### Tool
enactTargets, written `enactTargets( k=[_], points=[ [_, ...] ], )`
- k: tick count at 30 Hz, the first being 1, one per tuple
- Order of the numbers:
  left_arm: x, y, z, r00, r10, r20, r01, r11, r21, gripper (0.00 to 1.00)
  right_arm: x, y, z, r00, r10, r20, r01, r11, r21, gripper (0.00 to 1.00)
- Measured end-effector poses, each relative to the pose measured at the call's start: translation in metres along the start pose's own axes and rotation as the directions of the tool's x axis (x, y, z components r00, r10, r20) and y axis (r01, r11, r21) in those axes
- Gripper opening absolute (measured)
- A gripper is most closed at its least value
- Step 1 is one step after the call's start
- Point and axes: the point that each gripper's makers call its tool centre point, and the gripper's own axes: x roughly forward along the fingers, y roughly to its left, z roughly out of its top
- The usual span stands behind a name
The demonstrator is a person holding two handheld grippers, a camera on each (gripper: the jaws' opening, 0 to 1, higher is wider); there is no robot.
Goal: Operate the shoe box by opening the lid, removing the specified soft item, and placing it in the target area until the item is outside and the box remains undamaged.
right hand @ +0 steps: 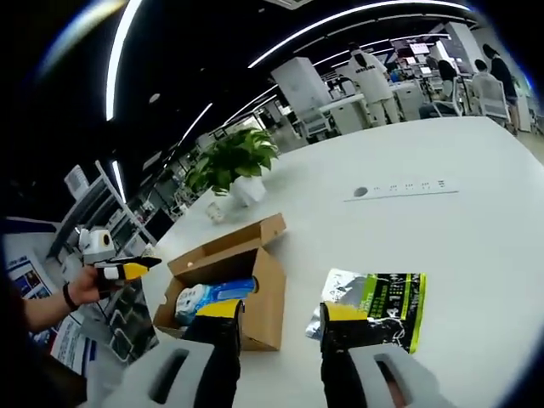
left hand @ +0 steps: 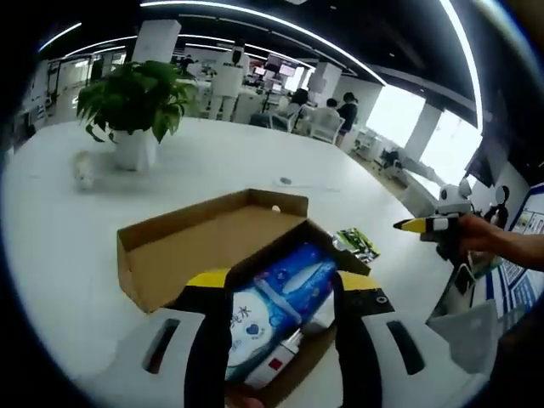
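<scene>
The shoe box (left hand: 204, 246) stands open on the white counter (left hand: 212, 161), with its lid (left hand: 195, 251) folded back and lying flat behind the body of the box. In the left gripper view, the left claw (left hand: 279, 293) sits directly over the open box; its two yellow-tipped jaws stand apart, one on each side of the blue and white soft pack (left hand: 276, 297) that lies inside. Whether the jaws press on the pack or merely flank it cannot be told. A small red and white item (left hand: 276, 361) lies in the box just below the pack, near the bottom edge of that view.

In the right gripper view, the right claw (right hand: 280, 314) is open and holds nothing. The shoe box (right hand: 242, 289) lies ahead of its left jaw, with the soft pack (right hand: 212, 297) visible inside the box. A green, black and silver pouch (right hand: 378, 306) lies flat on the counter (right hand: 408, 229) just ahead of the right jaw, beside the box but apart from it. The same pouch (left hand: 357, 244) appears in the left gripper view at the far corner of the box.

A potted plant (left hand: 134, 106) stands on the counter well beyond the box. A strip of socket covers (right hand: 399, 189) is set into the counter surface farther off.
</scene>
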Motion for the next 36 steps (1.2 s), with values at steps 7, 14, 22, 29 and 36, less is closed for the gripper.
enactTargets(
  k=[7,14,22,29,36],
  points=[
    [-0.019,0.014,-0.015,1.000,0.018,-0.002,-0.018,1.000,-0.015,0.52,0.006,0.022,-0.009,0.997,0.071,-0.022,-0.072,0.997,-0.005,0.40],
    [-0.024,0.021,-0.027,0.999,0.031,-0.029,-0.031,0.999,0.005,0.53,0.017,0.037,-0.007,0.993,0.106,-0.044,-0.108,0.994,-0.029,0.40],
    [-0.022,0.027,-0.035,0.994,0.038,-0.099,-0.027,0.993,0.111,0.54,0.041,0.064,-0.007,0.983,0.146,-0.115,-0.160,0.979,-0.126,0.39],
    [-0.017,0.034,-0.044,0.983,0.049,-0.179,-0.010,0.977,0.212,0.54,0.073,0.100,-0.012,0.957,0.192,-0.217,-0.246,0.934,-0.258,0.41],
    [-0.010,0.041,-0.050,0.971,0.051,-0.232,0.018,0.958,0.285,0.54,0.109,0.132,-0.024,0.923,0.238,-0.303,-0.336,0.883,-0.328,0.43]
  ],
)
